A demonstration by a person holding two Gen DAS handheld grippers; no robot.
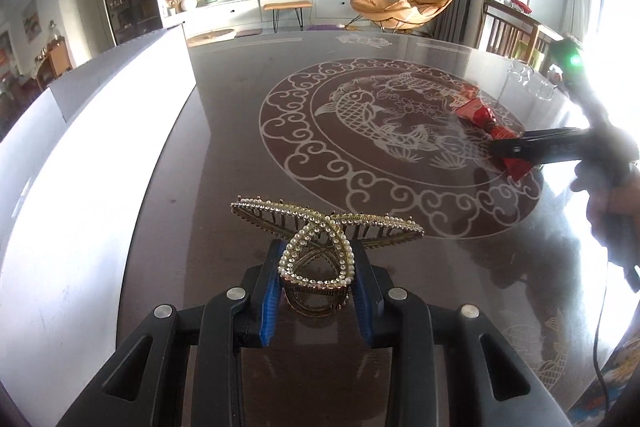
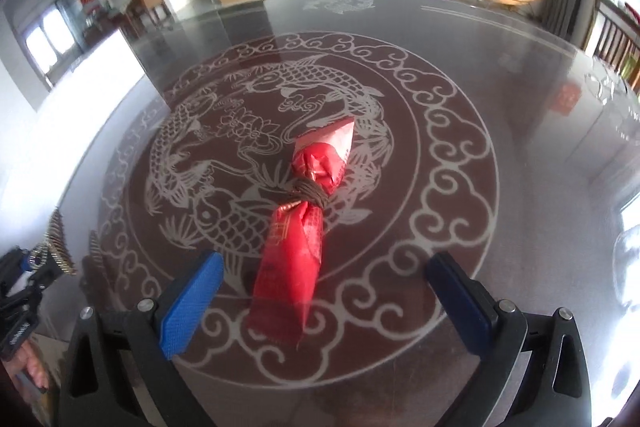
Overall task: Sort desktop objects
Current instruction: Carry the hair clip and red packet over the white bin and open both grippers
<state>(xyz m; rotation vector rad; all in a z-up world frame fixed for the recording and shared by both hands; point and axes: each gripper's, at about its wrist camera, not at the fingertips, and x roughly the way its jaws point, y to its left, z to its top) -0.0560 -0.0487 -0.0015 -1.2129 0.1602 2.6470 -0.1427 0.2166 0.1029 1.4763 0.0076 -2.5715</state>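
2 blue pads of the left gripper are clamped on a pearl-studded hair clip, which is held just above the glass table. No writing can be read on the red wrapped packet; only faint gold marks are seen. The packet is laid on the fish motif, between the spread fingers of the unclenched right gripper, untouched by either.

Glossy glass-like tabletop; hair claw gold metal, pearl beads; red packet shiny crinkled foil; gripper pads ribbed blue rubber.
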